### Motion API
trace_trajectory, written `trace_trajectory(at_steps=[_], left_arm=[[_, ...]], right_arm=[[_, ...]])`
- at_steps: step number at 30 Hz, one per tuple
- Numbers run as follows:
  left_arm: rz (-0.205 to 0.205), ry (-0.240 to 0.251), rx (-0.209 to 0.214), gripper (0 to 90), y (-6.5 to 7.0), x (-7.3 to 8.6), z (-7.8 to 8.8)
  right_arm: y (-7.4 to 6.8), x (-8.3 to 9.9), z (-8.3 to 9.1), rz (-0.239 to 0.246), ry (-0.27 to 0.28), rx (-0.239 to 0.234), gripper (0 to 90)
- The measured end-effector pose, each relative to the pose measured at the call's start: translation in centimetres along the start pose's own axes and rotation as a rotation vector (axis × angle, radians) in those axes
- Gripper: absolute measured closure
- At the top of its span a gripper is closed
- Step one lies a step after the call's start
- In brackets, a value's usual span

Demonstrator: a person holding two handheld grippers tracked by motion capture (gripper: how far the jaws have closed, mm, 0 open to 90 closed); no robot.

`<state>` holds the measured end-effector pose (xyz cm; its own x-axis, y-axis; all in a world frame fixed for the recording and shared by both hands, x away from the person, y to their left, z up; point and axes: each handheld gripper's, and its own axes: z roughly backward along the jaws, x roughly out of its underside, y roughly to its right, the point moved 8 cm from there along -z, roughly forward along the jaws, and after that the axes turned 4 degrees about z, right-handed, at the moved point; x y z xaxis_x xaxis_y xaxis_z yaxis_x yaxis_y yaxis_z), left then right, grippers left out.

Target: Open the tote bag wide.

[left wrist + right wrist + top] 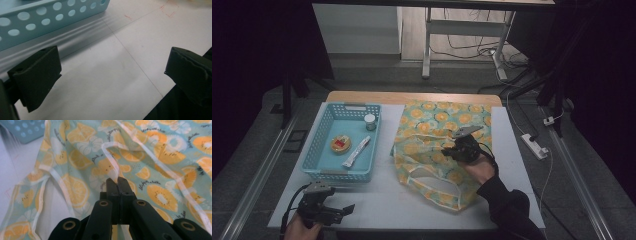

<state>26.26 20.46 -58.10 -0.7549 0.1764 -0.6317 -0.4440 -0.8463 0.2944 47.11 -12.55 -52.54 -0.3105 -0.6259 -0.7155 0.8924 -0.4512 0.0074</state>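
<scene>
A teal cloth bag point(437, 125) printed with orange slices lies on the white table point(382, 200), right of the middle. My right gripper point(449, 151) hovers over the bag's middle and is shut on a fold of it. In the right gripper view the closed tips point(117, 180) pinch the bag's white trim strip point(111, 157), which rises from the cloth point(160, 160) into the jaws. My left gripper point(346, 209) rests at the table's front left corner, open with nothing between its jaws. In the left gripper view the left gripper point(113, 66) shows bare tabletop between its wide-spread jaws.
A light blue perforated basket point(319, 145) stands at the left and holds a small jar point(370, 120), a round orange item point(340, 144) and a white tube point(356, 151). Its wall point(50, 17) lies just ahead of the left gripper. A power strip point(534, 145) lies on the floor at the right.
</scene>
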Motion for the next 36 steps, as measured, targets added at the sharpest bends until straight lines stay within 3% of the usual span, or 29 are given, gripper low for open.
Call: trace_trajectory(at_steps=[10,36], left_arm=[[-0.001,-0.003,-0.001,0.7,0.0,0.0,0.0],[0.007,-0.001,-0.001,0.6,0.0,0.0,0.0]], right_arm=[[0.4,-1.8,1.1,-0.008,0.057,0.026,90.0],[1.1,-4.5,2.9,-0.027,0.117,0.044,90.0]])
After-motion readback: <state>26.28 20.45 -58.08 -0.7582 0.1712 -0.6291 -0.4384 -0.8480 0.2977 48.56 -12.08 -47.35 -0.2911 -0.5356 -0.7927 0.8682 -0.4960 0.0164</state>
